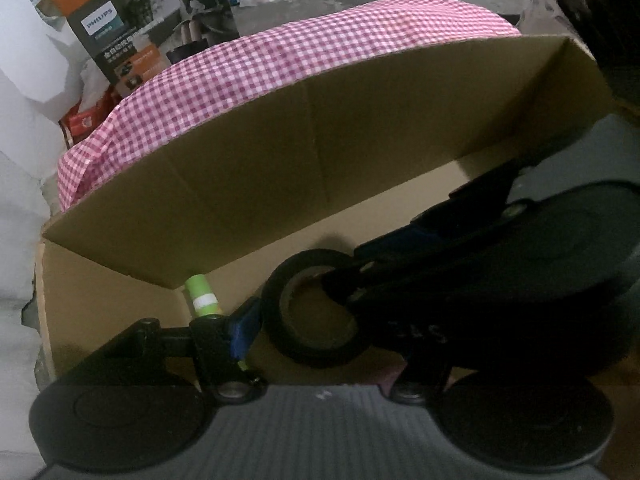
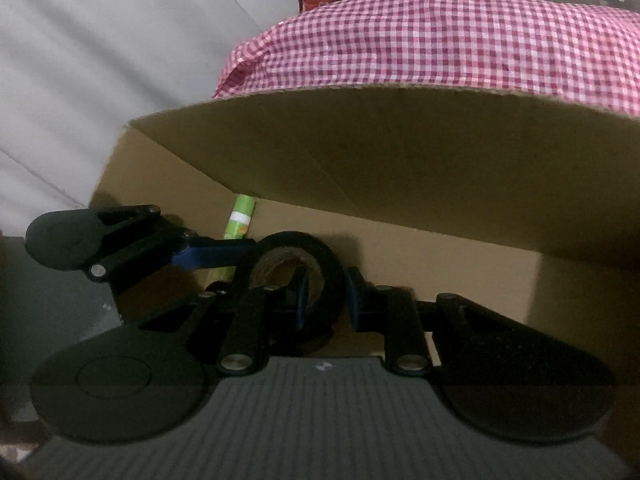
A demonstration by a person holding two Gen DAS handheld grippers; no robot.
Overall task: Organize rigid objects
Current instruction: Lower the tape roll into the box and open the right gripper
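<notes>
Tape roll [image 2: 298, 276], black, sits low inside the cardboard box [image 2: 440, 168], right gripper [image 2: 326, 298] clamped on its rim: one finger through the core, the other outside. Left gripper [image 1: 298, 312] half open beside the roll; I can't tell whether anything is in it. Green tube [image 1: 202, 295] already lies on the box floor next to the tape, so at least one item looks stowed. Left to do, by my read: release the tape. Tall box wall crowds both grippers; checked cloth [image 1: 280, 64] behind.
</notes>
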